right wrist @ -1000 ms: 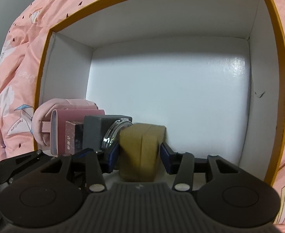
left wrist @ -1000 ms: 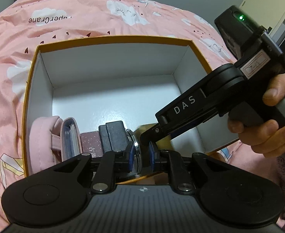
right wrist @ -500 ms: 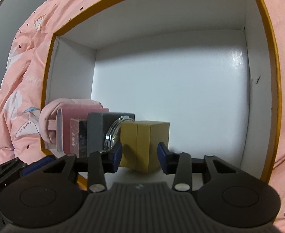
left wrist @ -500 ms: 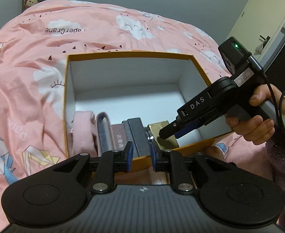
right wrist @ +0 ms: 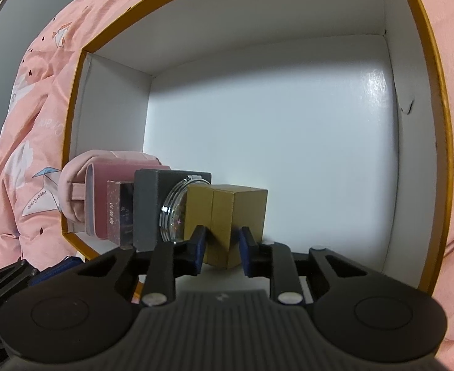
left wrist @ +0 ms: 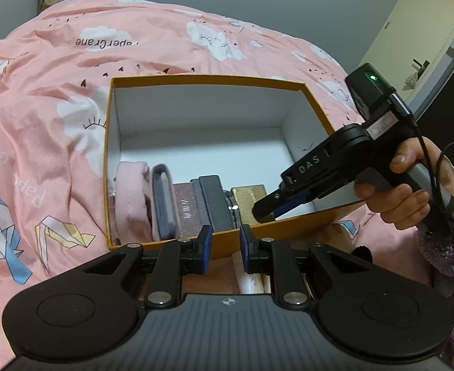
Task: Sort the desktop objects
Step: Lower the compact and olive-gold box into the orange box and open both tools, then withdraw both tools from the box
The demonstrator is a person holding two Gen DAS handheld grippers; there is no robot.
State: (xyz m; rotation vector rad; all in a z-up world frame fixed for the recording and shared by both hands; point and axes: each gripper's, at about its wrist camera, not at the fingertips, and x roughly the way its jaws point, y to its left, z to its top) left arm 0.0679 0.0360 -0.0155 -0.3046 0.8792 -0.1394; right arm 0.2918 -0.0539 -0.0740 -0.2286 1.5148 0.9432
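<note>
An orange-rimmed white box [left wrist: 209, 78] sits on a pink quilt [left wrist: 41, 99], and its near edge holds a packed row. From left to right in the left wrist view: a folded pink cloth pouch [left wrist: 132, 198], a pale card holder [left wrist: 164, 201], a speckled maroon box [left wrist: 186, 208], a dark grey case [left wrist: 215, 202], a round glass-faced compact [right wrist: 173, 213] wedged behind it, and last a gold box [left wrist: 249, 199] standing on end.

The left gripper [left wrist: 221, 249] hangs outside the box's near wall, its blue pads a narrow gap apart with nothing between them. Below it a pale tube-like item [left wrist: 249, 278] lies on the quilt, partly hidden.

The right gripper [right wrist: 221, 245], held by a person's hand [left wrist: 397, 191], reaches down into the box at the gold box. Its jaws are closing; in its own view the pads stand either side of the gold box's near corner, and they look clear of its faces, so it is released rather than gripped.

The step in hand appears to be finishing the gold box's placement at the end of the row. Next, the right gripper likely needs to lift straight out without tipping that upright box, while the left turns to whatever remains on the quilt.
</note>
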